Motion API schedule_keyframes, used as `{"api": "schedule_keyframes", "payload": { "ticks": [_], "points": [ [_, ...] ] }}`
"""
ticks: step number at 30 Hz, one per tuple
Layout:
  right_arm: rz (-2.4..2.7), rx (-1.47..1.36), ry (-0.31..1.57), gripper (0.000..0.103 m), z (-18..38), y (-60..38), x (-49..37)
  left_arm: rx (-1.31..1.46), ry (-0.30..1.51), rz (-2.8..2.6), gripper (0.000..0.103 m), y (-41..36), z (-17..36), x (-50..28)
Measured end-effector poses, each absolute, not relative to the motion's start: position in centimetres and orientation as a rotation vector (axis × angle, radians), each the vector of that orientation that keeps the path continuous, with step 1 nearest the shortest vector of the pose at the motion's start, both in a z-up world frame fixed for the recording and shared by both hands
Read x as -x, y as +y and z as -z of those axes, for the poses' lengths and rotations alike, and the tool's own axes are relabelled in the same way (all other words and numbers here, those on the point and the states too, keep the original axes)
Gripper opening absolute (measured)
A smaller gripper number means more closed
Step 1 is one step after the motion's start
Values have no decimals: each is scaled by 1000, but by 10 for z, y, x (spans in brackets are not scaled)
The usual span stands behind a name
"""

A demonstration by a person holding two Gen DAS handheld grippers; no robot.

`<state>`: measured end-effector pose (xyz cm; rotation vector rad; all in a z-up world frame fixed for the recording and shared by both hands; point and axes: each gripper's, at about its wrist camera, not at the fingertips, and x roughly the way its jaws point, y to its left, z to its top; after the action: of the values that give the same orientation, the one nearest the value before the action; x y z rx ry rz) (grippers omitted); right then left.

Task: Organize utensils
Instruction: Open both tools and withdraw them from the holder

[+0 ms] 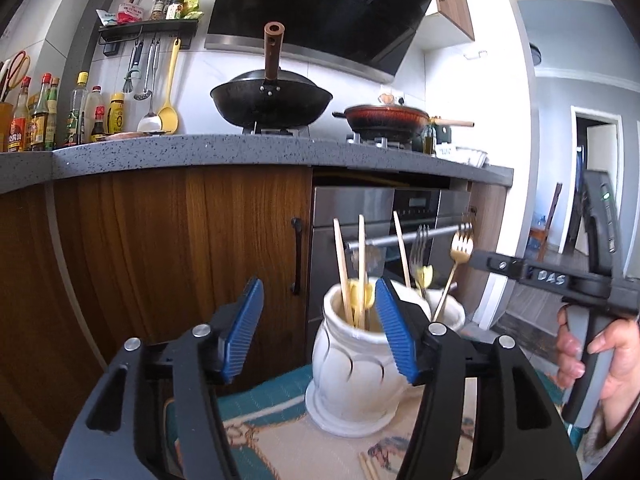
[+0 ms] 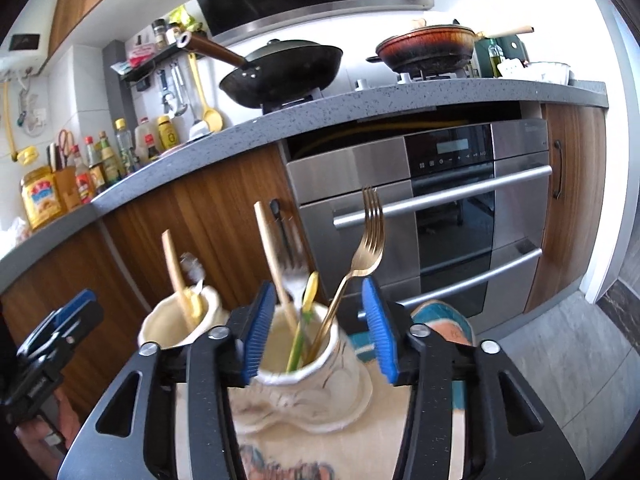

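Fingers [image 1: 390,322] of the left gripper [image 1: 320,326] stand wide apart with nothing between their blue ribbed pads, the right-hand pad just in front of the rim of a white ceramic jar [image 1: 352,368]. Fingers [image 2: 378,324] of the right gripper [image 2: 318,330] are likewise spread wide and hold nothing; they sit to either side of the second white jar [image 2: 316,376], whether touching it cannot be told.

Both jars stand side by side on a desk covered by a patterned cloth [image 1: 272,428] with teal borders. Behind them runs a grey speckled kitchen counter [image 1: 200,152] over wooden cabinet doors [image 1: 180,248] and a steel built-in oven [image 2: 460,216], with a black wok [image 1: 272,100] and a reddish-brown pan [image 1: 386,120] on the burners.

In the left view, the nearer jar holds wooden chopsticks [image 1: 352,272] and something yellow. The farther jar holds a gold fork [image 2: 360,264] leaning tines-up, a silver fork [image 2: 292,276] blurred, one chopstick [image 2: 272,256], and a yellow-green utensil [image 2: 306,312]. More chopsticks [image 1: 370,466] lie loose on the cloth at the lower edge of the left view. The person's right hand [image 1: 600,356] grips the right tool's handle.
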<state>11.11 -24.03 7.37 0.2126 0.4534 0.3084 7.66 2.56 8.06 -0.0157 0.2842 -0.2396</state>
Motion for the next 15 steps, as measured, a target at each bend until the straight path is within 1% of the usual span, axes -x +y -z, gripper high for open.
{"api": "schedule_keyframes", "payload": {
  "ticks": [1,2,5,7,8,11,12,15],
  "points": [
    [-313,-214,458,62,-72,-241,-107,6,294,236,62,25,-78,-73],
    [-319,-214,465,63,-70,-241,-102,-1,301,232,67,24,-77,-71],
    [-330,-218,497,70,-60,-242,-87,-15,323,222,74,25,-69,-59],
    [-343,-220,528,78,-51,-243,-78,-13,343,219,80,27,-62,-53],
    [-349,-218,541,79,-46,-243,-73,-13,357,216,81,27,-57,-49],
    [-350,-201,578,82,-32,-243,-60,-11,402,212,82,29,-45,-42],
    [-348,-198,587,85,-29,-243,-57,-10,437,209,82,30,-38,-40],
    [-350,-187,611,86,-19,-244,-45,-6,550,218,82,30,-20,-36]
  ]
}}
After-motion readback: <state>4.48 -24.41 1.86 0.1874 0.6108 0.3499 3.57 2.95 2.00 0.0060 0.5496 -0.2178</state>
